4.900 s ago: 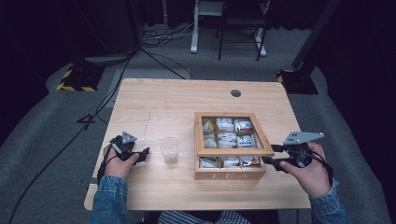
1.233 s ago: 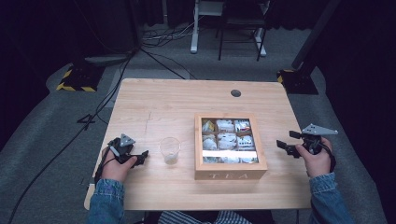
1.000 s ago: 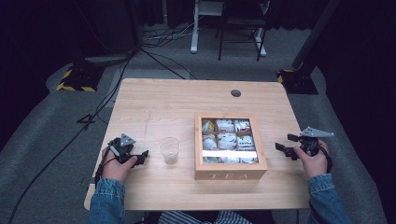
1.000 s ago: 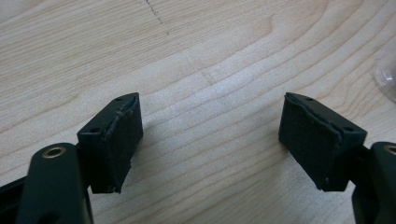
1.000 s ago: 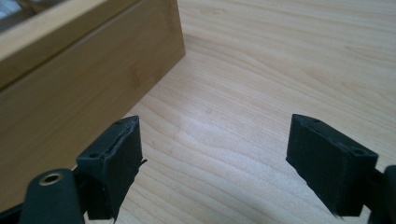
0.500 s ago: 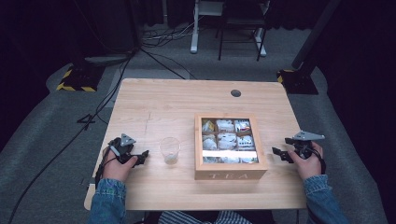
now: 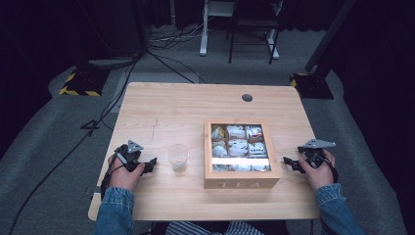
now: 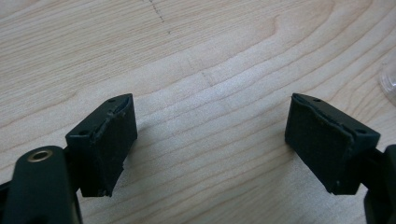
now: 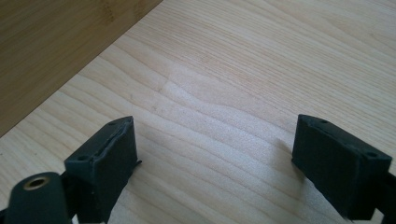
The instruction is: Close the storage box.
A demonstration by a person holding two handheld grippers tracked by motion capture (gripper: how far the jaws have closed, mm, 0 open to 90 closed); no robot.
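Tea box point(image 7: 242, 183) sits between wide, empty left tongs point(image 7: 150, 165) and right tongs point(image 7: 289, 163).

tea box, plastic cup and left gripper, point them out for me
tea box point(image 7: 242, 183), high view, front wall with the lettering
plastic cup point(image 7: 178, 157), high view, clear side wall
left gripper point(image 7: 151, 164), high view, midway between its open jaws

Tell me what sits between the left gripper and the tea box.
In the high view, a clear plastic cup stands between the left gripper and the tea box; otherwise bare table.
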